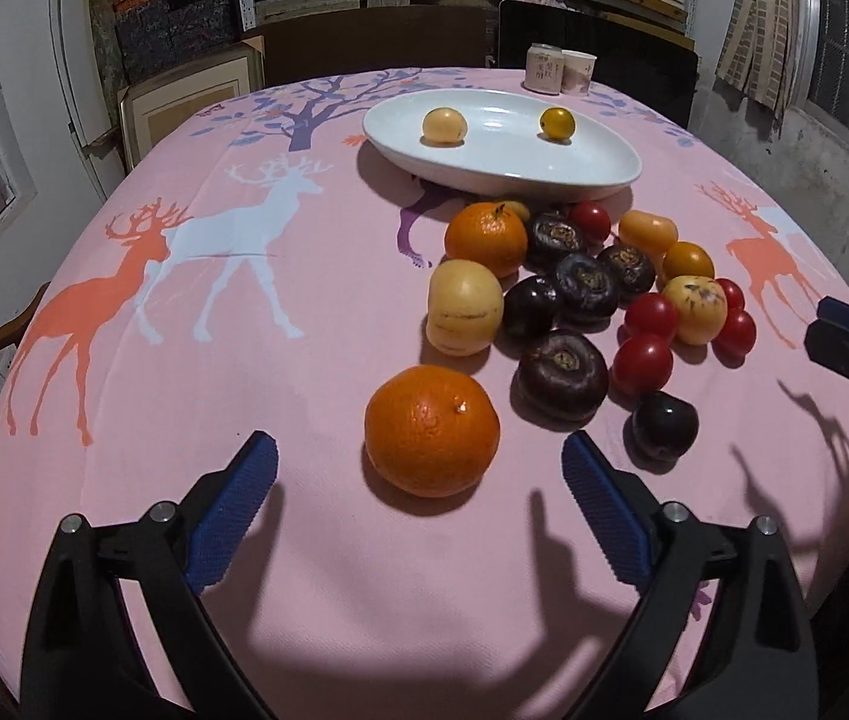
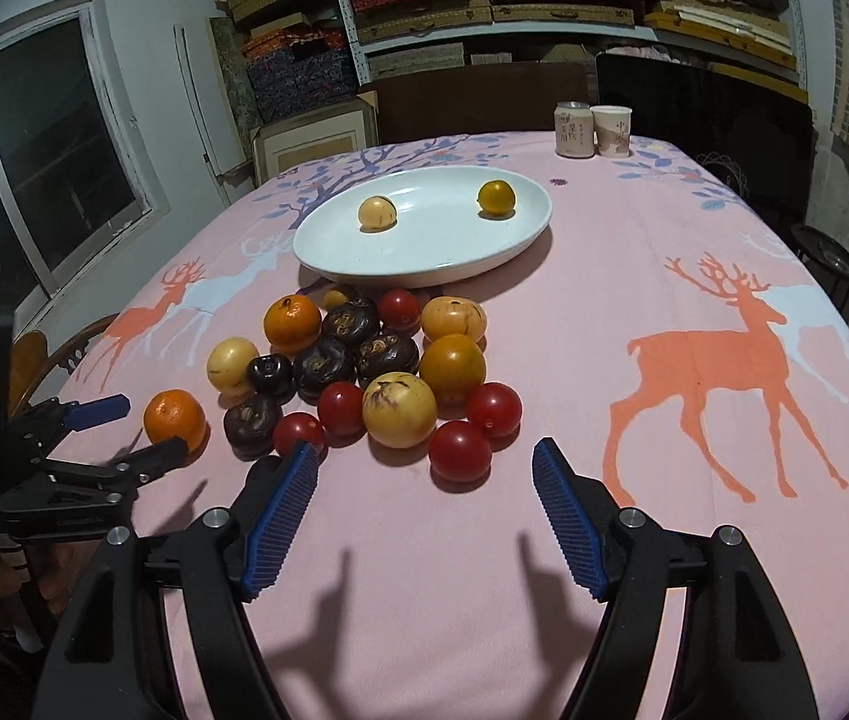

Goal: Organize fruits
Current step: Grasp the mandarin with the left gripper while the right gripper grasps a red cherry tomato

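The left gripper (image 1: 418, 456) gapes wide, empty, a tangerine (image 1: 431, 429) just ahead between its tips. The right gripper (image 2: 424, 462) is also spread, empty, a red tomato (image 2: 460, 452) ahead. Beyond the fruit pile sits the white plate (image 2: 328, 246) holding two yellow fruits.

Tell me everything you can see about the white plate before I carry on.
The white plate is a shallow oval dish, glossy like glazed ceramic, and looks undamaged. It sits flat on the pink tablecloth, beyond the heap of fruit and in front of two cups. It holds only two small fruits, set apart: a pale yellow one and a deeper yellow one. Neither gripper touches it.
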`<control>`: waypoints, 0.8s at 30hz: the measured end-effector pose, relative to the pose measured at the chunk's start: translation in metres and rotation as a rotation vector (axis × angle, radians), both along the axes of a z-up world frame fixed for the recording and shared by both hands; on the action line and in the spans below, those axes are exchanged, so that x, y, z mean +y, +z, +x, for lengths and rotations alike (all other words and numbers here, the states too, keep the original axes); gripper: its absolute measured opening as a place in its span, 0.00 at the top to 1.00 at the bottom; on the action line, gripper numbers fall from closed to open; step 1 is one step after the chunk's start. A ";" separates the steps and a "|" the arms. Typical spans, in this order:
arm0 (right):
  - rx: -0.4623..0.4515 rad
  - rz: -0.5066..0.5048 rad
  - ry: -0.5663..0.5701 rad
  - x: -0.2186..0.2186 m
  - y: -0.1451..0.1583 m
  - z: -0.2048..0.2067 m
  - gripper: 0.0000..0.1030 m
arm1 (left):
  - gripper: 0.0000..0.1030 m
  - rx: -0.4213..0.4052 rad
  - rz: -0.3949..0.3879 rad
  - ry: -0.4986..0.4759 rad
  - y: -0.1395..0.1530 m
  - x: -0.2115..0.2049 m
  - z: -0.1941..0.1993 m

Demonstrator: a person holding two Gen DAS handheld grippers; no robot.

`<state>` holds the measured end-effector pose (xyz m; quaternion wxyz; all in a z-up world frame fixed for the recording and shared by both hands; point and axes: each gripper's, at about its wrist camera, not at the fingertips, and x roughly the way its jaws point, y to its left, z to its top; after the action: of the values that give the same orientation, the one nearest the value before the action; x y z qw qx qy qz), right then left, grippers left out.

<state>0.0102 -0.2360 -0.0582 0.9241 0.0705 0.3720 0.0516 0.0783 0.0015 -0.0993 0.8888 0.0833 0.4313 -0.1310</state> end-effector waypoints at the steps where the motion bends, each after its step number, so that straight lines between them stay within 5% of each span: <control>1: -0.006 -0.006 0.001 0.001 0.001 -0.003 0.27 | 0.09 0.003 0.001 0.007 -0.002 -0.001 0.003; 4: -0.019 -0.028 0.003 0.001 0.005 -0.006 0.27 | 0.09 0.014 0.041 0.028 -0.008 -0.007 0.015; 5: -0.022 -0.035 -0.004 -0.001 0.006 -0.006 0.27 | 0.20 0.019 0.057 0.026 -0.010 -0.009 0.017; 6: -0.021 -0.038 -0.012 -0.003 0.005 -0.007 0.27 | 0.44 0.028 0.064 0.013 -0.012 -0.012 0.019; 8: -0.002 -0.038 -0.018 -0.007 0.001 -0.005 0.27 | 0.55 0.019 0.052 -0.017 -0.011 -0.017 0.017; 14: 0.099 -0.042 0.018 -0.006 -0.025 0.010 0.30 | 0.56 -0.019 0.030 -0.045 -0.009 -0.023 0.005; 24: 0.138 -0.031 0.020 0.000 -0.042 0.040 0.56 | 0.56 -0.048 -0.007 -0.044 0.003 -0.019 -0.004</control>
<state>0.0500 -0.2360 -0.1004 0.8966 0.0558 0.4364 0.0498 0.0743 -0.0175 -0.0962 0.8961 0.0927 0.4073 -0.1501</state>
